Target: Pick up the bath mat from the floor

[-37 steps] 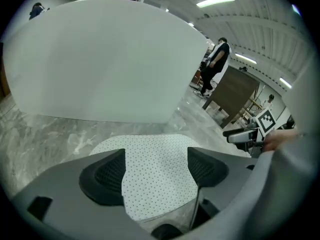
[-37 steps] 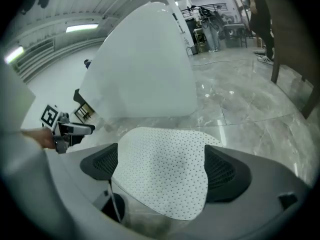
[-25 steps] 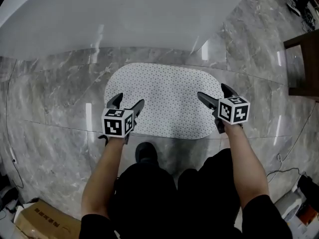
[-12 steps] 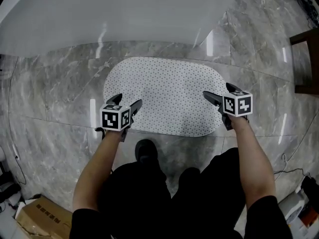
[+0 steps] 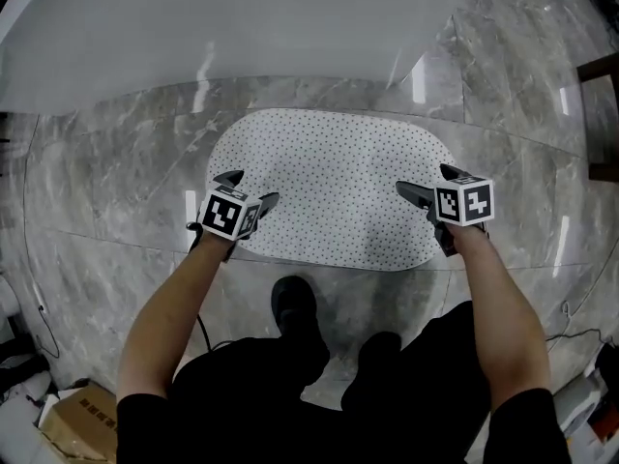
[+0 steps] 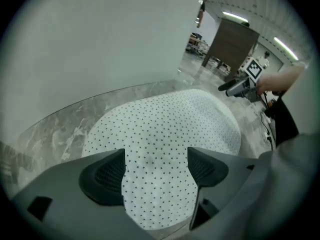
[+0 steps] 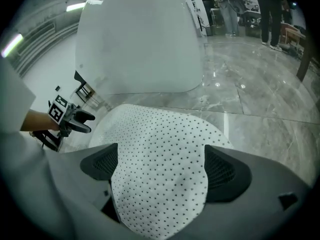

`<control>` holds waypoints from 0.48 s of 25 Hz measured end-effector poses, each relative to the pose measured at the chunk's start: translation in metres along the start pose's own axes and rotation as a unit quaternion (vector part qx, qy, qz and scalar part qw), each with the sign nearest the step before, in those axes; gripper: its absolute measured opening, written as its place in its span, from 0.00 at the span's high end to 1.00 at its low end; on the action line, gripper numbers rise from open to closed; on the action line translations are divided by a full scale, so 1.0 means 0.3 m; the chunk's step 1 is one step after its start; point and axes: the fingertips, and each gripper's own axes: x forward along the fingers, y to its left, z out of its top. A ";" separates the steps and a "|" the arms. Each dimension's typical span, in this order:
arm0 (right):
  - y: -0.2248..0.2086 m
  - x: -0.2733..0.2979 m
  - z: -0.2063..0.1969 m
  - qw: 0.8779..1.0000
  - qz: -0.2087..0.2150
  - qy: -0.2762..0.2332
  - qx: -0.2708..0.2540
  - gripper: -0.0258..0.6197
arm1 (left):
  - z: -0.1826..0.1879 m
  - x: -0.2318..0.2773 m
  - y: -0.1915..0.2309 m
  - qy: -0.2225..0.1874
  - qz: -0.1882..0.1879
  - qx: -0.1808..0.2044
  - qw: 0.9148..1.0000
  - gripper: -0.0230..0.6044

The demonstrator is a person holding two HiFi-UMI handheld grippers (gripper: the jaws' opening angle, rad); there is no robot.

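A white oval bath mat (image 5: pixel 334 184) with small dark dots lies flat on the grey marble floor (image 5: pixel 116 240), in front of a white bathtub (image 5: pixel 222 27). My left gripper (image 5: pixel 249 190) hovers open over the mat's near left corner. My right gripper (image 5: pixel 427 188) hovers open over its near right corner. In the left gripper view the mat (image 6: pixel 160 139) fills the gap between the open jaws, and the right gripper (image 6: pixel 240 86) shows at the far end. In the right gripper view the mat (image 7: pixel 160 154) lies under wide jaws, with the left gripper (image 7: pixel 75 120) beyond it.
The person's black shoes (image 5: pixel 295 307) stand just behind the mat's near edge. A dark wooden piece of furniture (image 5: pixel 604 114) is at the right edge, a cardboard box (image 5: pixel 77 423) at the lower left. Cables (image 5: pixel 580 327) run on the floor at right.
Both grippers have sunk toward the mat's near corners and tipped further downward. The person has bent lower, so the mat looks larger. Both pairs of jaws stay wide.
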 end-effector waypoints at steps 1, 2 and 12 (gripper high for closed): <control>0.008 0.010 -0.004 1.000 0.004 0.003 0.006 0.10 | -0.002 0.009 -0.003 0.005 -0.003 0.018 1.000 0.34; 0.014 0.019 -0.010 1.000 0.005 0.008 0.009 0.10 | -0.001 0.018 -0.004 0.006 -0.006 0.028 1.000 0.34; -0.089 0.088 -0.145 0.995 -0.059 0.075 -0.011 0.10 | -0.157 0.127 0.076 0.004 0.004 -0.029 1.000 0.28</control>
